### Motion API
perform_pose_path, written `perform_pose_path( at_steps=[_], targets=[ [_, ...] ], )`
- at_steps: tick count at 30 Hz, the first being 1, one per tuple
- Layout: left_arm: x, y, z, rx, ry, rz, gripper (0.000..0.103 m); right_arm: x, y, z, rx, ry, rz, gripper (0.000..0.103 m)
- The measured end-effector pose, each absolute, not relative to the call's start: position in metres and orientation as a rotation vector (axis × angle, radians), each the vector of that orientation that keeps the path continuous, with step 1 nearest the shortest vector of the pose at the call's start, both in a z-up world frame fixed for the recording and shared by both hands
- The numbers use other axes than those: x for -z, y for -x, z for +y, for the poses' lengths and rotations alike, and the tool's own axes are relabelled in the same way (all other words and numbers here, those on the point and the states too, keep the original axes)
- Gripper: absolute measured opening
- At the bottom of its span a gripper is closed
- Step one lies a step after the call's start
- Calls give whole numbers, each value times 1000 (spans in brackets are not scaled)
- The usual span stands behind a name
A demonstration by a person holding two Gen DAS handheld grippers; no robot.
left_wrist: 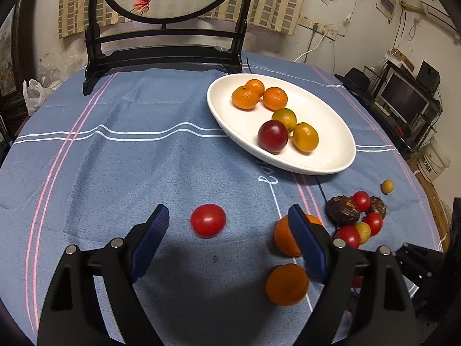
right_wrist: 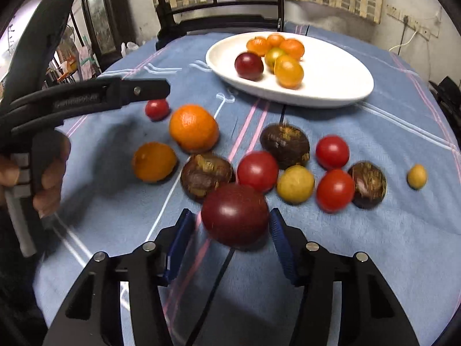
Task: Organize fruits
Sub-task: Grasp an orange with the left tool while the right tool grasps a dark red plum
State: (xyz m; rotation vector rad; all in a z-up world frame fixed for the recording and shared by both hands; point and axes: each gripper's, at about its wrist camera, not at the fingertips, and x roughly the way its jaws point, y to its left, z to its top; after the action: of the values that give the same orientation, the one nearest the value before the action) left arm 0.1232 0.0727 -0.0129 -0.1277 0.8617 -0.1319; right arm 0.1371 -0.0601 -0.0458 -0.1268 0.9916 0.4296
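Observation:
A white oval plate (left_wrist: pixel 331 155) (right_wrist: pixel 340 92) at the back right holds several oranges and a dark red plum (left_wrist: pixel 272 136). My left gripper (left_wrist: pixel 229 219) is open just above the cloth, with a red tomato (left_wrist: pixel 208 220) lying between its fingers. An orange (left_wrist: pixel 283 239) sits partly behind its right finger; another orange (left_wrist: pixel 286 284) lies nearer. My right gripper (right_wrist: pixel 232 225) is open around a dark red plum (right_wrist: pixel 234 214) on the cloth; its pads stand close on both sides, apart from it. The left gripper also shows in the right wrist view (right_wrist: pixel 138 89).
Loose fruit lies on the blue striped tablecloth (right_wrist: pixel 374 245): red tomatoes (right_wrist: pixel 257 170), brown passion fruits (right_wrist: pixel 285 141), yellow fruits (right_wrist: pixel 295 184) and oranges (right_wrist: pixel 193 128). A dark wooden stand with a round painted screen (left_wrist: pixel 164 46) stands at the table's back edge.

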Motion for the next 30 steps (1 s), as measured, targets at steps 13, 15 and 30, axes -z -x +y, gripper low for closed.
perform_pose_path(
  at_steps=[13,15,30],
  targets=[
    [23,-101,36,222,22,903,92,37,-125,-106,-385,-6,964,41],
    [27,-95,29,251,-24,919,92,39,-124,-112,-373,-10,974,41],
    [47,-84,32,284,-18,966,54,39,-121,-105,-409,-52,993,41]
  ],
)
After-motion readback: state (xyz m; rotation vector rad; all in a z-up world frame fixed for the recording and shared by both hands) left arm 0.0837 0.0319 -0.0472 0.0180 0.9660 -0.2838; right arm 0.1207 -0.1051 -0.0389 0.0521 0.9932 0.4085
